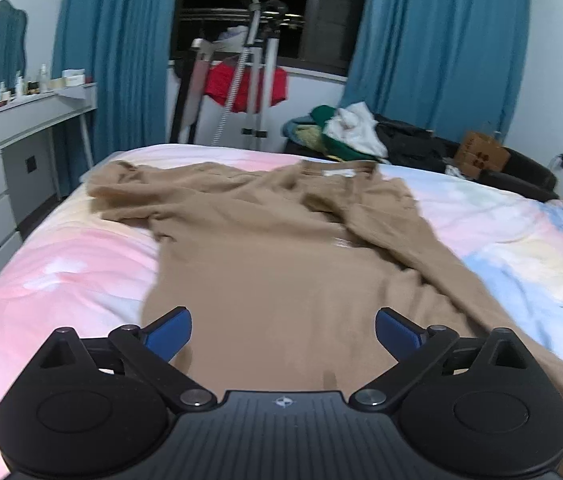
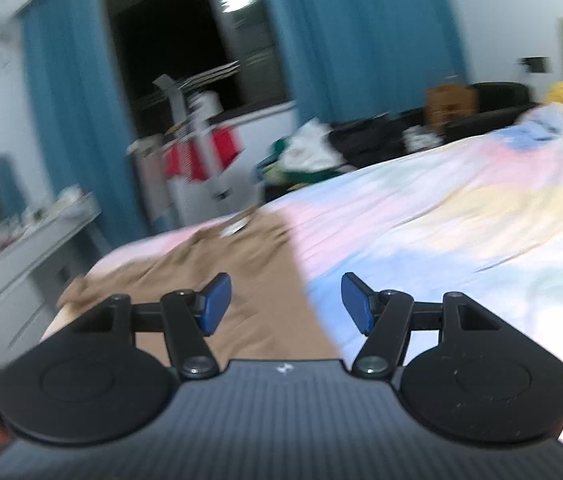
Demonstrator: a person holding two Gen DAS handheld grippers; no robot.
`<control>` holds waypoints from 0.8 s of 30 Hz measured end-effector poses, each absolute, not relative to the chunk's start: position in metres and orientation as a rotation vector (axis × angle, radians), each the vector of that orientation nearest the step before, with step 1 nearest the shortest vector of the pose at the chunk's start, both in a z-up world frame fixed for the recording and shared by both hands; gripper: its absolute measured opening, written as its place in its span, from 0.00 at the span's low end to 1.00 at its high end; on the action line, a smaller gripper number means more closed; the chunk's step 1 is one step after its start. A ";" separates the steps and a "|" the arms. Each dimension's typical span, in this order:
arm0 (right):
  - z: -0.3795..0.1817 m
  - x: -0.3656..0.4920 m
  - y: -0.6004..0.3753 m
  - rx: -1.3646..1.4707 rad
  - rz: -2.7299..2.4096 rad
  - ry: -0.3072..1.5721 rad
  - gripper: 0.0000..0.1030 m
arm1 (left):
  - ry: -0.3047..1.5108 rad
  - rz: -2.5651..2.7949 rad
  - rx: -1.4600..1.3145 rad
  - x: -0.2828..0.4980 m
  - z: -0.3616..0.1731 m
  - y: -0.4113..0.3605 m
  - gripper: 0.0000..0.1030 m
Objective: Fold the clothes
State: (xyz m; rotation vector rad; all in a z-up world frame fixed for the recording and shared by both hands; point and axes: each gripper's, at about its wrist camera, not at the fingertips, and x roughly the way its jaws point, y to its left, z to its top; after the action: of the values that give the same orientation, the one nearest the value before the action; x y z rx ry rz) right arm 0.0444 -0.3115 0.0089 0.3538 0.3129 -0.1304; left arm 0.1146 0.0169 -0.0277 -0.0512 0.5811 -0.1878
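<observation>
**Inspector:** State where the garment lies and in what condition.

**Operator:** The tan shirt lies spread on the bed, collar end towards the window, hem nearest me. The sleeve on my right is folded in across the body on a diagonal; the sleeve on my left trails outward, rumpled, towards the dresser. That fits either a shirt part-way through being folded or one simply dropped with a sleeve across it. I cannot tell which.

**Inspector:** Your left gripper?

**Operator:** My left gripper hovers over the hem end of the shirt, jaws spread wide, nothing between them. I judge it sits there because the hem is the nearest edge to take hold of.

**Inspector:** And the right?

**Operator:** My right gripper is also parted and empty, over the shirt's right-hand edge where tan cloth meets pastel bedcover. That view is blurred; whether a pad touches the cloth I cannot say.

**Inspector:** Other items of note?

**Operator:** A heap of clothes beyond the shirt, off the far side of the bed, and a drying rack under the window. Neither touches the shirt.
</observation>
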 end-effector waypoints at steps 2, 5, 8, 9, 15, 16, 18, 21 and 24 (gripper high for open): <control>0.008 0.041 -0.334 0.413 -0.190 0.288 0.61 | 0.597 -0.223 -0.054 0.106 -0.027 0.002 0.95; 0.003 0.031 -0.366 0.480 -0.270 0.272 0.61 | 0.651 -0.314 -0.111 0.096 -0.027 -0.026 0.90; -0.008 0.024 -0.395 0.568 -0.321 0.259 0.64 | 0.708 -0.405 -0.169 0.087 -0.028 -0.058 0.86; -0.012 0.022 -0.403 0.598 -0.330 0.254 0.64 | 0.727 -0.428 -0.191 0.084 -0.031 -0.070 0.85; -0.033 0.022 -0.426 0.666 -0.356 0.266 0.64 | 0.854 -0.555 -0.303 0.070 -0.058 -0.149 0.74; -0.035 0.022 -0.427 0.670 -0.353 0.269 0.64 | 0.862 -0.561 -0.292 0.069 -0.064 -0.161 0.73; -0.038 0.023 -0.429 0.668 -0.353 0.274 0.64 | 0.887 -0.571 -0.272 0.068 -0.077 -0.185 0.65; -0.042 0.024 -0.428 0.668 -0.355 0.284 0.64 | 0.938 -0.586 -0.260 0.069 -0.096 -0.203 0.45; -0.045 0.027 -0.430 0.678 -0.353 0.300 0.64 | 0.959 -0.609 -0.306 0.072 -0.087 -0.187 0.06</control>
State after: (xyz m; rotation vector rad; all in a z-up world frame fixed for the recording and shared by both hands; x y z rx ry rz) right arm 0.0267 -0.4296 -0.0450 0.6782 0.3005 -0.3532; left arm 0.0724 -0.1874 -0.0865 -0.3057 0.9593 -0.6089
